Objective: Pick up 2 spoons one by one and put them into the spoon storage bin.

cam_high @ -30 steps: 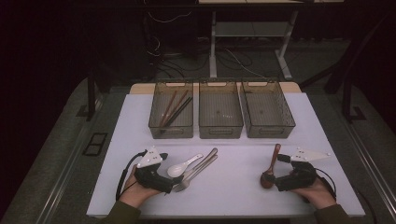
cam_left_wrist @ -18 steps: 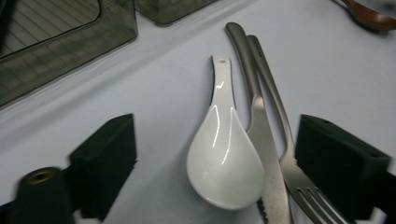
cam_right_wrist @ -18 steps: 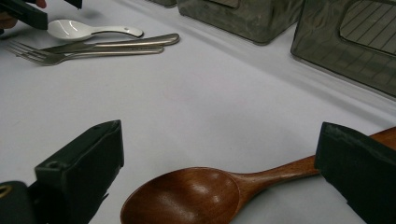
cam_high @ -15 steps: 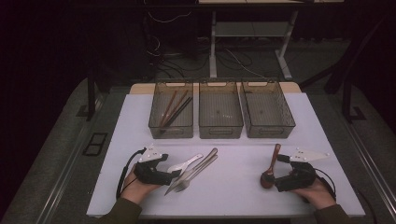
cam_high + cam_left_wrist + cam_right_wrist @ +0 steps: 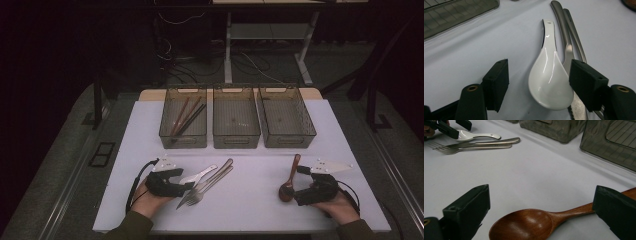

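Observation:
A white ceramic spoon (image 5: pixel 549 75) lies on the white table, its bowl between the two jaws of my left gripper (image 5: pixel 541 86), which stands open around it without touching. From above, that left gripper (image 5: pixel 186 186) sits at the front left, on the spoon (image 5: pixel 200 174). A metal fork (image 5: pixel 192 196) and a knife (image 5: pixel 220 175) lie right beside the spoon. At the front right, a brown wooden spoon (image 5: pixel 529 223) rests with its bowl between the jaws of my open right gripper (image 5: pixel 541 215). In the high view the right gripper (image 5: pixel 297 194) is next to the wooden spoon (image 5: pixel 289 181).
Three clear bins stand in a row at the back: the left bin (image 5: pixel 183 136) holds chopsticks (image 5: pixel 186 116); the middle bin (image 5: pixel 236 136) and right bin (image 5: pixel 287 136) look bare. The table's front edge (image 5: pixel 240 231) is close under both hands.
My left gripper has edged right and forward, so its open jaws now straddle the white spoon's bowl. The right gripper and wooden spoon have hardly moved.

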The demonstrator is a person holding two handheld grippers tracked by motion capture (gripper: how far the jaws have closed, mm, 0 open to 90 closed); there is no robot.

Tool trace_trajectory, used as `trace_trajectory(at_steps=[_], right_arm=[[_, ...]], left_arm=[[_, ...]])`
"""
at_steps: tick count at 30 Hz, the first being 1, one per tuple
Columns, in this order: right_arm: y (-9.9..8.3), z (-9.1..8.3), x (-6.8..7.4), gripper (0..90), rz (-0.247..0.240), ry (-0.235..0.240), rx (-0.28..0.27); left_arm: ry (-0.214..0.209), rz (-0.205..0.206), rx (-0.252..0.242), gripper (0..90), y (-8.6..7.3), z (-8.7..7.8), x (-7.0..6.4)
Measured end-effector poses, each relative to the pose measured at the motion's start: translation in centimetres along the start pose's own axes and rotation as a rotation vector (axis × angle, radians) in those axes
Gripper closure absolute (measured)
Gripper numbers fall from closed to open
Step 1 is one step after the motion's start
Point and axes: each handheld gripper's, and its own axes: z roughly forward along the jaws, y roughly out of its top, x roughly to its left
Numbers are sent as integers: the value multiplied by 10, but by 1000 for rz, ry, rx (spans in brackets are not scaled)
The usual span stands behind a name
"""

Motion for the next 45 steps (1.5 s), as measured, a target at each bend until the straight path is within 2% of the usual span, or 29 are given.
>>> trace_trajectory(at_steps=[3,6,7,9,17,22,23,25,27,33,36,42,45], right_arm=[[0,0,0,13,1,-1,-1],[0,0,0,13,-1,-1,-4],[0,0,0,13,-1,-1,-4],[0,0,0,13,-1,-1,-4],[0,0,0,13,-1,-2,-4],[0,0,0,13,-2,-2,-3],[0,0,0,13,-2,-1,-3],[0,0,0,13,-2,-1,-2],[0,0,0,13,-2,-1,-2],[0,0,0,13,-1,-1,-1],[0,0,0,13,-1,-1,-1],[0,0,0,13,-1,0,-1],[0,0,0,13,-2,-1,-3]], left_arm=[[4,1,9,335,0,1,0],[5,19,29,356,-1,2,-2],[5,13,22,368,-1,2,-3],[7,26,29,385,0,2,-3],[-6,61,53,515,2,2,-8],[-10,46,53,589,3,3,-10],[-10,53,58,606,3,3,-10],[3,66,69,633,4,3,-10],[19,63,71,668,5,3,-11],[37,65,87,744,8,2,-11],[45,65,78,791,10,1,-11],[49,70,75,840,14,-2,-11],[45,58,69,847,14,-3,-10]])
